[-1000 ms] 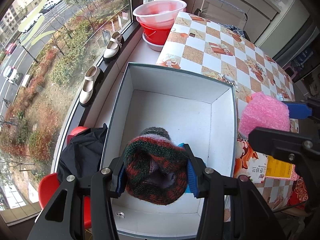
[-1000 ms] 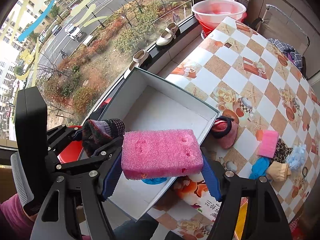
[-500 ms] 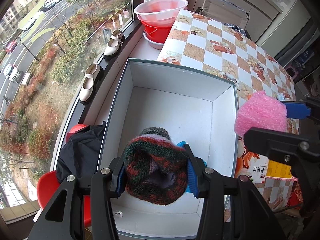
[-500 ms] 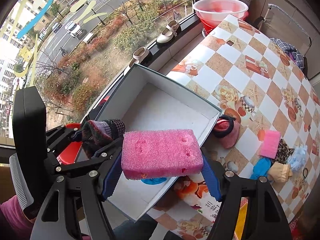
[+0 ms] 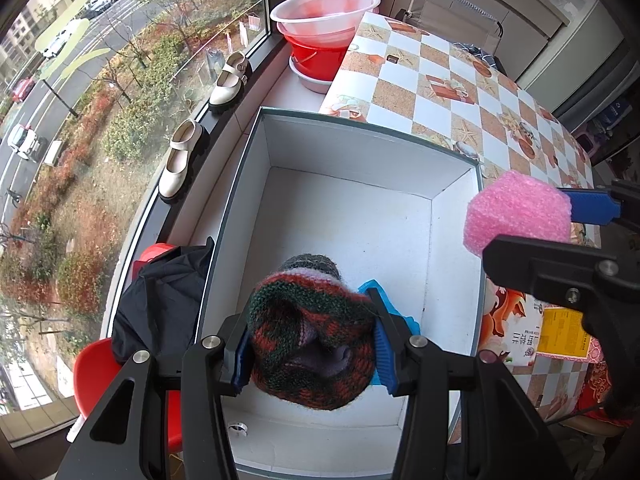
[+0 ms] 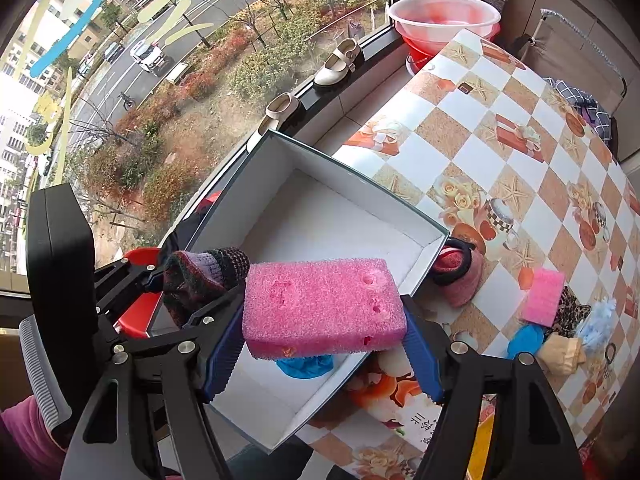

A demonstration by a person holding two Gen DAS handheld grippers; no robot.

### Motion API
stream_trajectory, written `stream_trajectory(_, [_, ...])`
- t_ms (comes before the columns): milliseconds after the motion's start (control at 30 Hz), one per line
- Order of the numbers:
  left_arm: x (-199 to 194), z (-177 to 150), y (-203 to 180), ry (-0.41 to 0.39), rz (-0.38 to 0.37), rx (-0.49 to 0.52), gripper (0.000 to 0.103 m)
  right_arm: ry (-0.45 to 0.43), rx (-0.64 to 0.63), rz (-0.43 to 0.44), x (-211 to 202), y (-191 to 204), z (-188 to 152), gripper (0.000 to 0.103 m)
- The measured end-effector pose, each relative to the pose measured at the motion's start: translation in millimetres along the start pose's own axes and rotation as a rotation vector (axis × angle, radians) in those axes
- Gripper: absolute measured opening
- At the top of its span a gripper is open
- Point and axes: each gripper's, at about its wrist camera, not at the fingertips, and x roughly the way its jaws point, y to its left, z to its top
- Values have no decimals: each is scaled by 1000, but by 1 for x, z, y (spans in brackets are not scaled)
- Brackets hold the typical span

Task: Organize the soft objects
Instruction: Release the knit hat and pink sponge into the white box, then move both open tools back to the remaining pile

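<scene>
We see the counter point(image 6: 520, 128) with its checkered cloth, and on it a white box point(image 5: 352, 216) standing open by the window. Above the box, our left gripper point(image 5: 312, 344) is clamped on a knitted hat point(image 5: 308, 340) of red and green. Our right gripper point(image 6: 324, 332) grips a pink sponge point(image 6: 320, 304) over the box's near edge. A blue cloth point(image 6: 304, 366) lies inside the box. More soft things point(image 6: 560, 320) sit on the counter, right of the box.
</scene>
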Motion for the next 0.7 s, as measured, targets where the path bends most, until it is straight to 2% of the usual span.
stream_trajectory(100, [2,0,0,1,-7,3,56,6,-5,0,4,1,3,74])
stream_trajectory(233, [0,-2,-4,-15,8,32,78,3,-3,11,6,0,5,74])
stream_trajectory(267, [0,-1,-6,-15,12,37,80,5,0,14,6,-1,6,75])
stream_trajectory(333, [0,0,-5,-20,3,26,81,6,9,10,6,-4,6,88])
stream_trajectory(367, [-1,1,-4,-21,1,17,84,5,14,4,6,-5,6,91])
stream_trajectory(433, [-1,4,-1,-26,23,1,90,6,32,5,6,-10,7,103])
stream_trajectory(500, [1,7,-1,-13,34,-5,90,-3,53,22,3,-15,7,103])
stream_trajectory(700, [5,11,-4,46,-57,-16,90,-3,83,21,-3,-26,4,103])
